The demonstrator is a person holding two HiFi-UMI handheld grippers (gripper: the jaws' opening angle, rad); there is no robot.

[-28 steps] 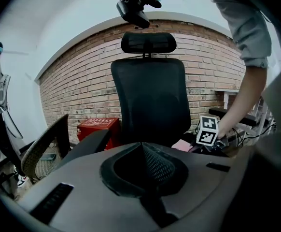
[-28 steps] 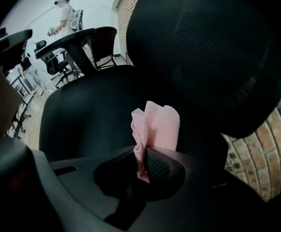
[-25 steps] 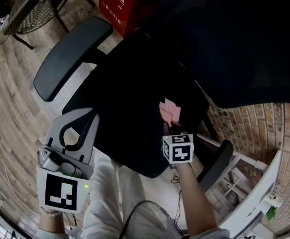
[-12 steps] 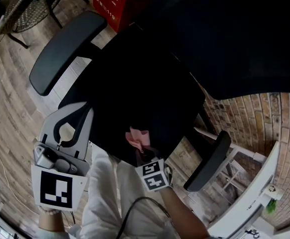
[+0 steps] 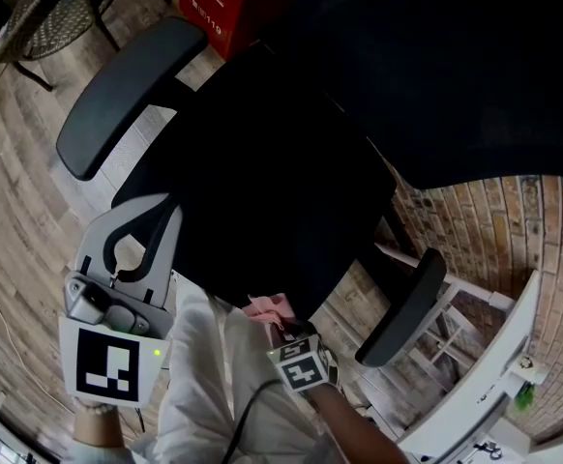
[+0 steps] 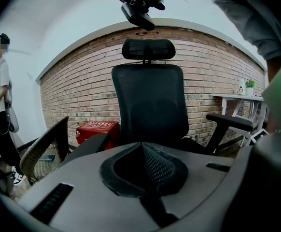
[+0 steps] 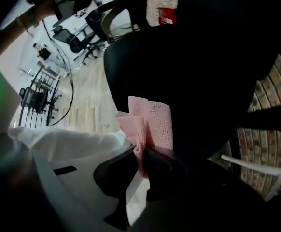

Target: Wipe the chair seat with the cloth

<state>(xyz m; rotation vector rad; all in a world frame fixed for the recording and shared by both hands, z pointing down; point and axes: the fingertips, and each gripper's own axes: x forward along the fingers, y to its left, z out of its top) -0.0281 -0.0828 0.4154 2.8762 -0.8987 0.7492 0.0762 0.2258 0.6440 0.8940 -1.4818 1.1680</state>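
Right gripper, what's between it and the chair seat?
The cloth, pinched by the right gripper, at the front of the seat; head and right gripper views show it.

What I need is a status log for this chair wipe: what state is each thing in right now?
Left gripper, jaws shut, nothing between them, held beside the seat.
Right gripper, jaws shut on the cloth.
Cloth, pink, bunched, clamped by its lower end, at the seat's front edge.
Chair seat, black, only the cloth near it.
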